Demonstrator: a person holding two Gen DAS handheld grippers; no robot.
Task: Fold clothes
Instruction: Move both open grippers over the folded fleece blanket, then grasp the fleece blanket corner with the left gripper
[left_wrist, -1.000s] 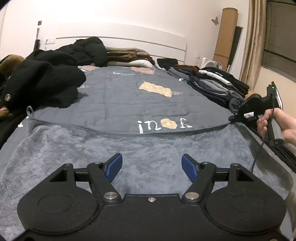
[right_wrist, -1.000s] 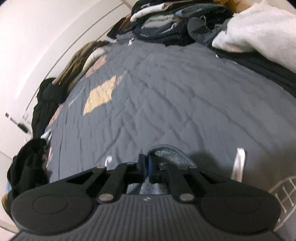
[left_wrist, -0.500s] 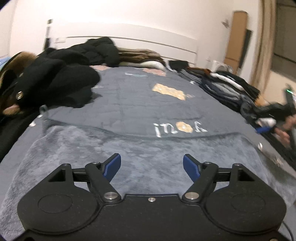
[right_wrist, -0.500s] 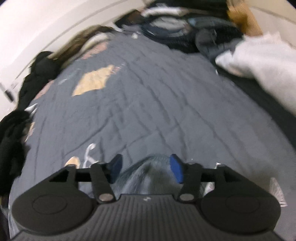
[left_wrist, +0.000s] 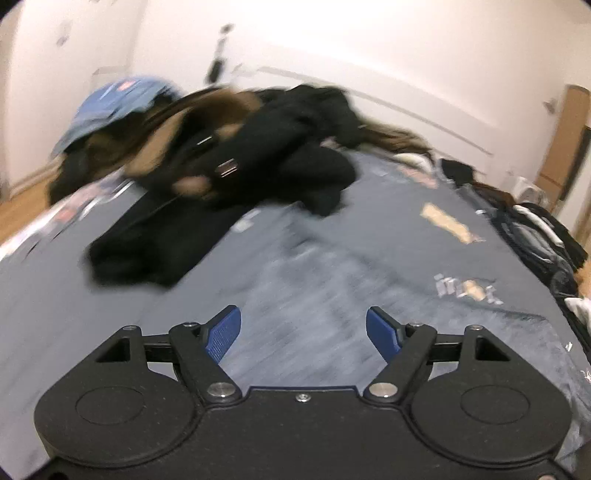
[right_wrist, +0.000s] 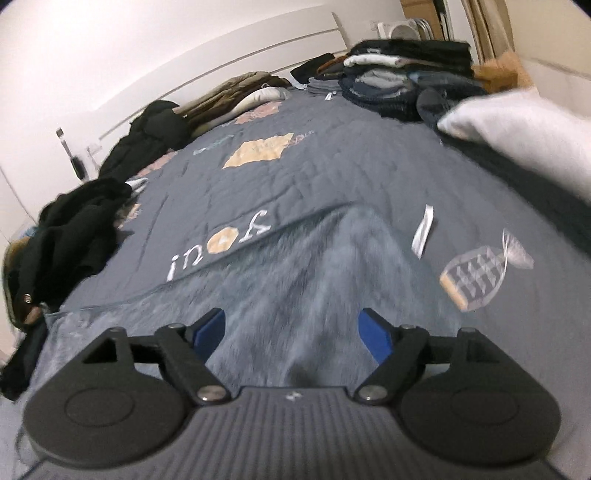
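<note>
Two hand-held tools hover low over a bed (right_wrist: 369, 155) covered by a grey quilt stitched with pale letters (right_wrist: 218, 242) and a fish outline (right_wrist: 484, 269). The left tool (left_wrist: 303, 328) is released, its blue fingers (left_wrist: 223, 332) spread wide with nothing between them; its view is smeared by motion. The right tool (right_wrist: 291, 328) is likewise released, fingers (right_wrist: 376, 334) apart and gripping nothing.

The garment being folded, a fuzzy grey fleece (right_wrist: 303, 280), lies spread on the quilt directly under both tools; in the right wrist view its far edge rises to a rounded peak just beside the letters. In the left wrist view the same fleece (left_wrist: 314, 295) fills the space between the fingers.

A heap of black clothes (left_wrist: 236, 177) sits to the left, with a brown fur trim (left_wrist: 207, 110) and a blue denim piece (left_wrist: 114, 103) behind it. Across the bed, a stack of folded dark clothes (right_wrist: 402, 81) lines the right edge, near a white garment (right_wrist: 517, 129). A small white tag (right_wrist: 424, 230) lies on the quilt between fleece and fish.
</note>
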